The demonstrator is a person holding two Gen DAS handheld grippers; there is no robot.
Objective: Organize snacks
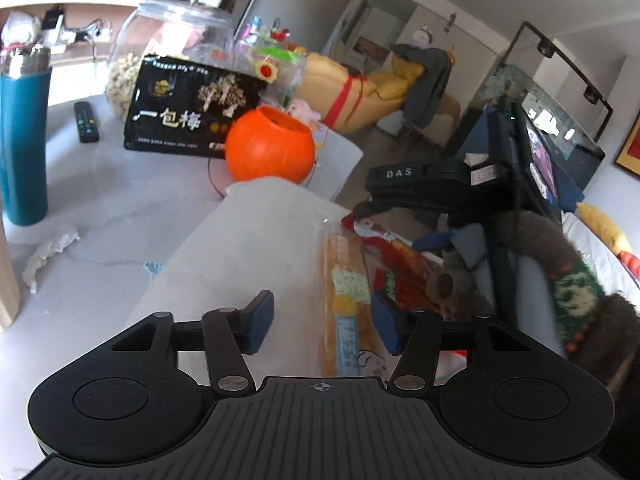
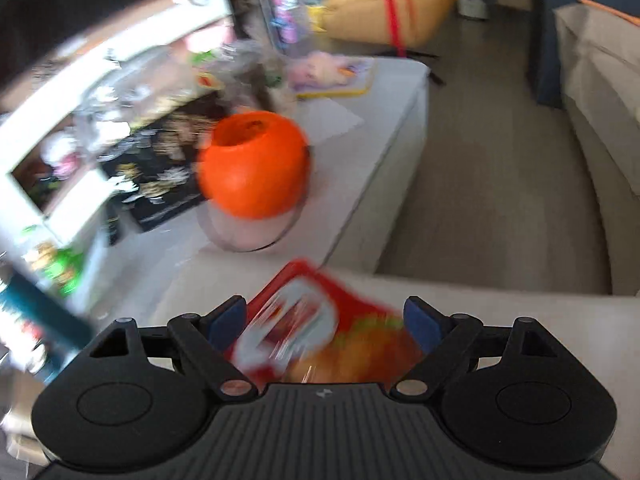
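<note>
Left gripper (image 1: 323,322): jaws part open, an orange snack packet (image 1: 347,300) stands between the blue pads; the right pad looks against the packet edge, the left pad is clear of it, so no grip.

Right gripper (image 2: 325,326): jaws wide, a red snack bag (image 2: 316,320) lies between and below them on the pale surface, pads not touching it (frame is heavily motion-blurred, so bag print is unreadable).

Containers:
- orange pumpkin bucket (image 1: 270,144) on the white table (image 1: 120,208), mouth open and tilted; contents cannot be made out.
- glass jar (image 1: 160,52) behind, lid on, holding pale nuts or similar, roughly the lower part filled.
- black plum-snack bag (image 1: 188,108) leans against the jar, touching the bucket's left side.
- teal flask (image 1: 24,140) upright at the table's left edge, capped.

Remote (image 1: 86,122) lies flat just beside the jar.
</note>
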